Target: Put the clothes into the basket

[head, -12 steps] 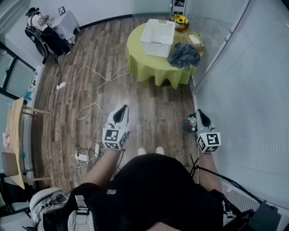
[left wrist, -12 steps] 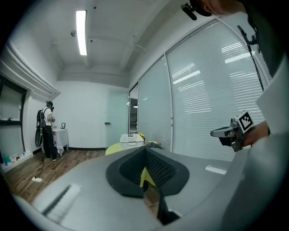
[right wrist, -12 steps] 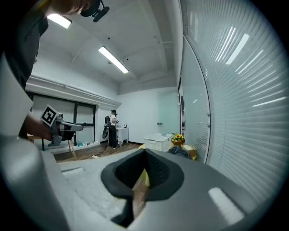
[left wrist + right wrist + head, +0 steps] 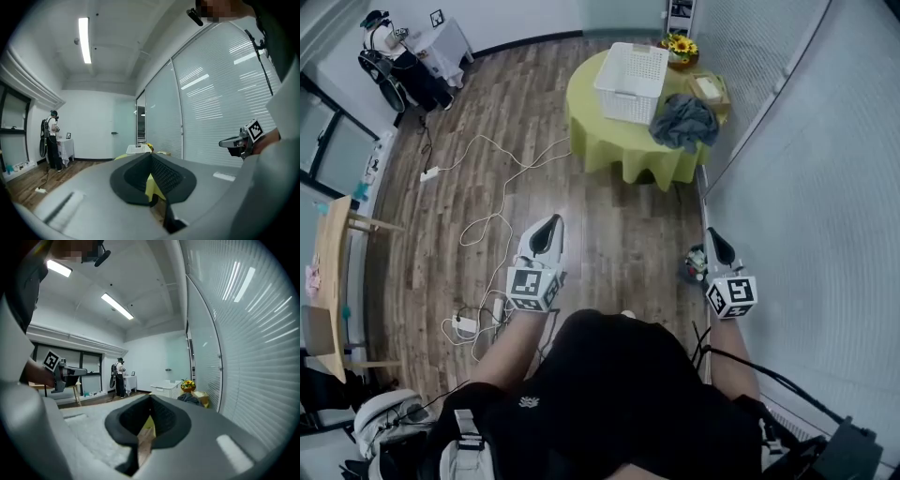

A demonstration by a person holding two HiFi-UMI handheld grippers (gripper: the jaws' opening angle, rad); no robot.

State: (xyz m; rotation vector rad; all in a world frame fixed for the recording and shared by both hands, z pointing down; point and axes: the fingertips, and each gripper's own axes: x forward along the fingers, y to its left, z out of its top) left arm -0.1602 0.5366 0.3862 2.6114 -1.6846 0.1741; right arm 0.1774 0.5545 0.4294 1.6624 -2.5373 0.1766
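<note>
The left tool (image 4: 548, 228) and the right tool (image 4: 712, 239) are both closed with nothing between the jaws. Both are held roughly level and aimed ahead, well apart from the desk (image 4: 591, 127).

The step in hand looks like the approach, with no grasp begun. The grey clothes (image 4: 682, 120) lie in 1 crumpled heap on the desk, just beside the basket (image 4: 630, 80) on its right and near the desk's edge.

Next, the person would need to get within reach, open 1 tool and bring it down on the heap.

The heap shows no clear long axis. The basket stands open side up, with its long side running roughly away from the person.
</note>
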